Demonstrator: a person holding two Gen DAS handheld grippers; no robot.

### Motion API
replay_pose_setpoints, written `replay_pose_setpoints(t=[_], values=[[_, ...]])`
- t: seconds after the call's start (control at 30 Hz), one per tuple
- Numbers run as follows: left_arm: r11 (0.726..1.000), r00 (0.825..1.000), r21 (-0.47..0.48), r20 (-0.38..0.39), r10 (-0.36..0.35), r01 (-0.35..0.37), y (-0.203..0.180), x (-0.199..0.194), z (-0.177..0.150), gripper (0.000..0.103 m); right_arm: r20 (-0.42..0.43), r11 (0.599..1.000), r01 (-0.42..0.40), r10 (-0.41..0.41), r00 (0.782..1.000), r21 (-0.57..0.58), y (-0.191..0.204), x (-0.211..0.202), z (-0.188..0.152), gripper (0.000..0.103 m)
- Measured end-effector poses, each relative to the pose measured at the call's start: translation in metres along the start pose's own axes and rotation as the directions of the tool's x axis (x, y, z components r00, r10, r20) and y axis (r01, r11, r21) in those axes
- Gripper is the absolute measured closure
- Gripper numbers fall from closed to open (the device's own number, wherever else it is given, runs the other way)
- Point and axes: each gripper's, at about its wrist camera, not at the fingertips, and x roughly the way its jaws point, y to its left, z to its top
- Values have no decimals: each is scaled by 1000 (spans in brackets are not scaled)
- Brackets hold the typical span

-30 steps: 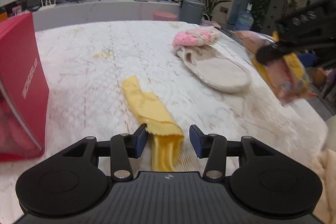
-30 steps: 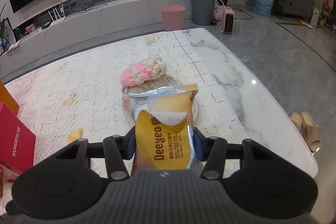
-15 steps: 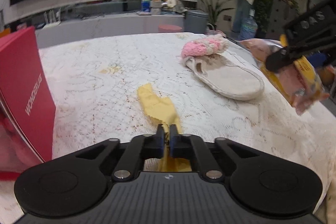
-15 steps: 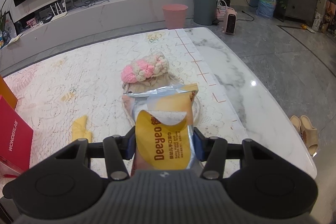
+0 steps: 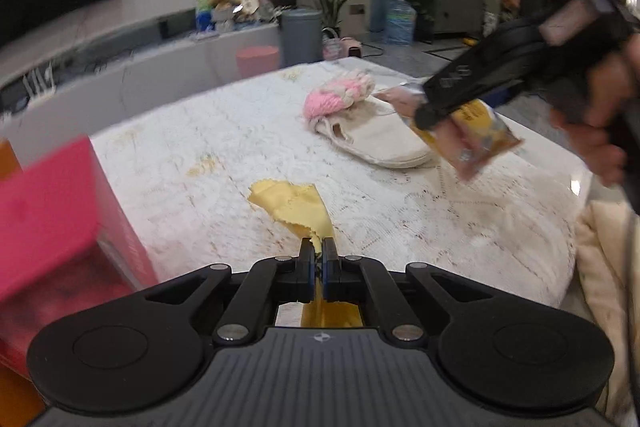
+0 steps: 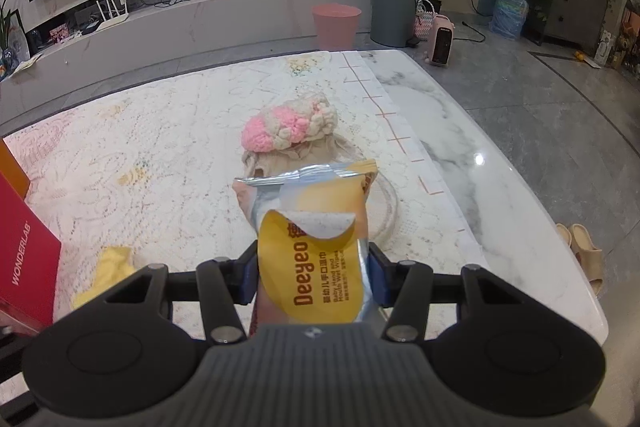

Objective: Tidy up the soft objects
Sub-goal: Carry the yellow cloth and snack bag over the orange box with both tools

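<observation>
Room: living room with a dark wall television, a grey lidded bin (image 6: 394, 9) and a pink waste basket (image 6: 336, 26) at 12 o'clock beyond the white lace-covered table (image 6: 160, 163).
Left gripper (image 5: 318, 259): we see its jaws pressed together on the near end of the thin yellow cloth (image 5: 294, 205), which trails away toward 12 o'clock onto the lace.
Right gripper (image 6: 312, 277): its jaws clamp the sides of the yellow-and-silver wet-wipe pack (image 6: 316, 243), held above the table.
Other soft things: a pink-and-cream knitted bundle (image 6: 290, 127) rests on a beige fabric pouch (image 5: 380, 139) at 12 o'clock from the pack.
Red box (image 5: 60, 219): stands at 9 o'clock, its purpose unclear to us.
Cloth handling: we judge it light and limp; it will sag and drag, so a pinch at the edge suffices.
Pack handling: we judge it squashy with a slick film; a side hold across the middle seems safest against slipping.
</observation>
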Motion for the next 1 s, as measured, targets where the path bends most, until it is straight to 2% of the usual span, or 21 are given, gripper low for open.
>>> replay_pose_setpoints(t=[0.1, 0.2, 0.27, 0.43, 0.57, 0.7, 0.77, 0.87, 0.9, 1.0], values=[[1000, 999, 12, 32, -8, 8, 6, -21, 3, 100, 49, 999, 29, -30, 998, 26, 6, -4, 4, 51], [999, 997, -43, 75, -8, 11, 18, -44, 5, 100, 104, 997, 62, -67, 992, 53, 13, -8, 9, 51], [996, 991, -87, 137, -2, 14, 30, -64, 4, 100, 120, 996, 55, -64, 991, 74, 16, -10, 10, 51], [988, 972, -152, 228, 61, -26, 65, -107, 12, 100, 103, 992, -16, 4, 995, 121, 22, -8, 6, 51], [974, 936, -225, 338, 98, -21, 106, -140, 17, 100, 110, 996, -19, 10, 994, 83, 34, -9, 1, 51], [953, 915, -292, 360, 183, -76, 139, -160, 23, 100, 118, 986, -72, 54, 992, 154, 41, -18, -1, 51], [936, 903, -340, 367, 224, -94, 158, -169, 26, 100, 138, 984, -99, 78, 987, 150, 49, -26, 0, 51], [917, 867, -388, 423, 263, -89, 184, -184, 22, 100, 200, 990, -98, 75, 977, 106, 73, -47, 1, 51], [913, 863, -396, 425, 275, -96, 193, -186, 20, 100, 215, 989, -105, 81, 973, 103, 81, -55, 3, 51], [896, 878, -417, 360, 316, -152, 217, -188, 16, 100, 252, 981, -178, 153, 956, 78, 112, -79, 16, 51]])
